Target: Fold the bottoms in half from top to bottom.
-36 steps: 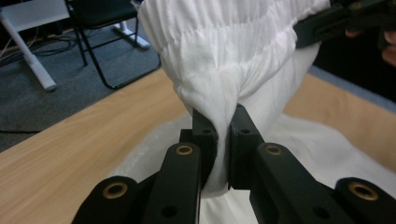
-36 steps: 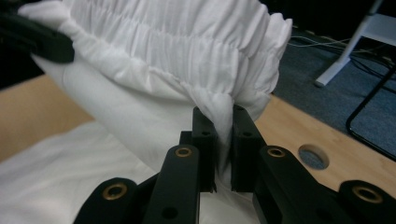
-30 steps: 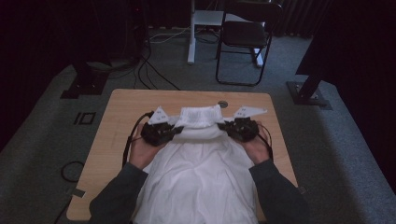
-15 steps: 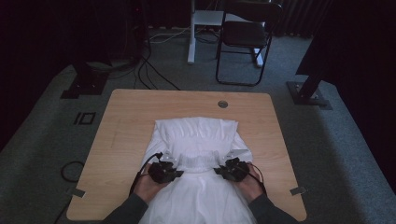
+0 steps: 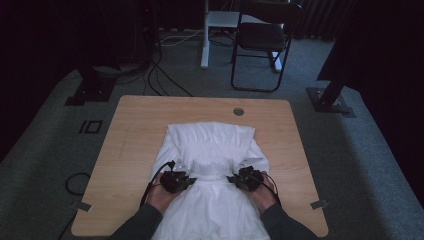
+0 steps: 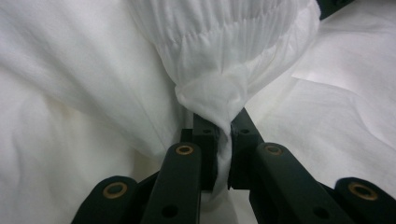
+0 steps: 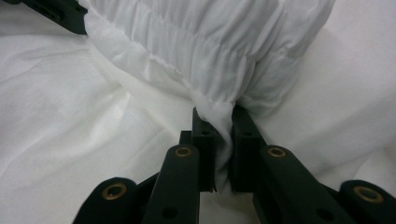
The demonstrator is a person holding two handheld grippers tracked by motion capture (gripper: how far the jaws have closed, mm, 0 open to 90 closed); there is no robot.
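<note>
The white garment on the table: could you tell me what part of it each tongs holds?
Both tongs, left and right, are shut on the white garment, each pinching its gathered, elasticated edge.

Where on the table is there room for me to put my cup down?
Bare wood lies on the table left of the white garment, on the right beside it, and along the far edge near the round hole. The near middle is crowded: garment, both hands, left tool and right tool.
</note>
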